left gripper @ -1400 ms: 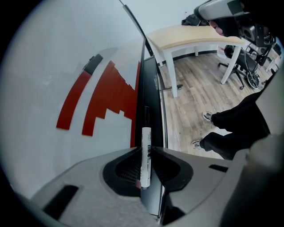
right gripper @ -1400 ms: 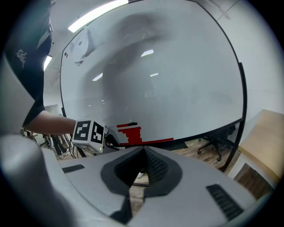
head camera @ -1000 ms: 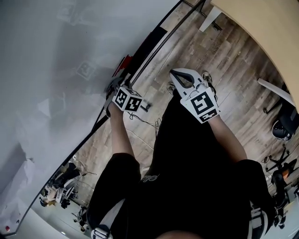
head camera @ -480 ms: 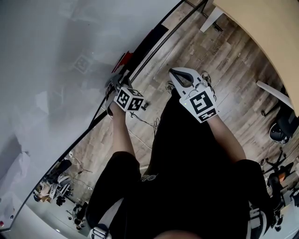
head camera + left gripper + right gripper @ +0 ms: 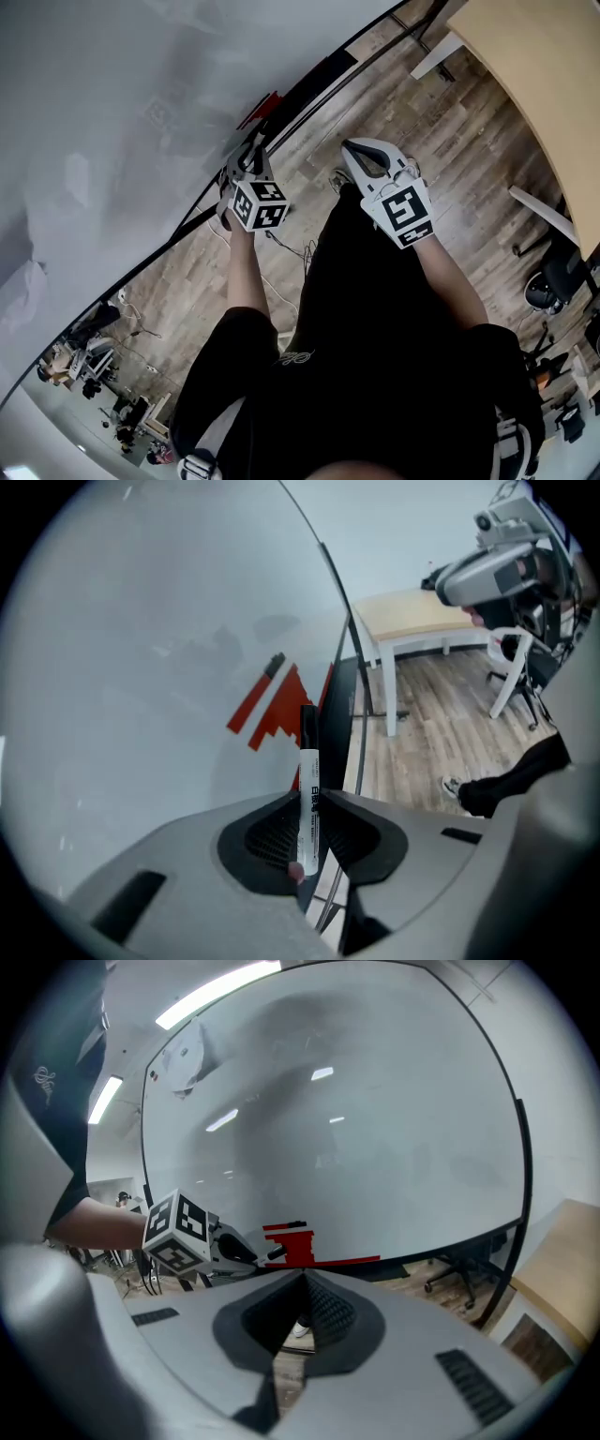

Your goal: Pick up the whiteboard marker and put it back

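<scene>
The whiteboard marker (image 5: 308, 789), white with a black cap (image 5: 307, 726), stands upright between the jaws of my left gripper (image 5: 309, 801), which is shut on its barrel. Its capped end points at a red drawing (image 5: 272, 710) on the whiteboard (image 5: 141, 667). In the head view the left gripper (image 5: 246, 167) is raised against the whiteboard (image 5: 112, 112), just below the red patch (image 5: 261, 107). From the right gripper view I see the left gripper (image 5: 234, 1249) with the marker tip (image 5: 274, 1253) by the red drawing (image 5: 302, 1246). My right gripper (image 5: 354, 152) hangs shut and empty over the floor.
A light wooden table (image 5: 544, 84) stands at the right, with office chairs (image 5: 553, 281) behind. The whiteboard's dark frame (image 5: 319, 84) runs diagonally over the wood floor. A small dark item (image 5: 274, 665) sits at the top of the red drawing. Cables (image 5: 291, 248) lie on the floor.
My left gripper has risen along the whiteboard and rolled, still holding the marker. The right gripper has stayed in place.
</scene>
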Demonstrator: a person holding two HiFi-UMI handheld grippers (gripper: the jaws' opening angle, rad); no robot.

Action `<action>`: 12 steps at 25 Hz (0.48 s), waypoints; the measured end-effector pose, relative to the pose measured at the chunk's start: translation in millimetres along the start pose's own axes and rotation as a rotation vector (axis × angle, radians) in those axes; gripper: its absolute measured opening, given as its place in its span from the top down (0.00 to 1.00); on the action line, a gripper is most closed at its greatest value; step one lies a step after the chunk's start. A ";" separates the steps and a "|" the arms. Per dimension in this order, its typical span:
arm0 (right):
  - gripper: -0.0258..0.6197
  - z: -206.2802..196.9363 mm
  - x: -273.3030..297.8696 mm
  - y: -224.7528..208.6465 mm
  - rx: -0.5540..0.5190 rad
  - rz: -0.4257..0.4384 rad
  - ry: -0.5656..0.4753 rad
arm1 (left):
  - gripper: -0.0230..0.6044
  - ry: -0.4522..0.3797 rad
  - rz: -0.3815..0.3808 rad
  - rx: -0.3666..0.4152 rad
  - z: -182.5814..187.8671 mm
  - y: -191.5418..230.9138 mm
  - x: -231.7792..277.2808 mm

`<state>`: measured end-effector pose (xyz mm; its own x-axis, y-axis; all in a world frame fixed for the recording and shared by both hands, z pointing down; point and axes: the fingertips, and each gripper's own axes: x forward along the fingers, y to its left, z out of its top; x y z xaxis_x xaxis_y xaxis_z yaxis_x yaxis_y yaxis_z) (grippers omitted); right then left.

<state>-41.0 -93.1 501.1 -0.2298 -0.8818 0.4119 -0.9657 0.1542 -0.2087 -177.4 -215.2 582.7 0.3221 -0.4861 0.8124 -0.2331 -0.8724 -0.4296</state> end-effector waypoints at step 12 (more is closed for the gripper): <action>0.96 64.8 32.9 59.8 -0.175 0.175 -0.059 | 0.86 -0.354 0.134 -0.487 22.3 38.7 -94.1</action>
<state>-98.6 -141.8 444.6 -0.3928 -0.8587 0.3292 -0.9192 0.3769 -0.1138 -196.2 -204.3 480.9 0.5263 -0.6502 0.5479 -0.6581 -0.7195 -0.2217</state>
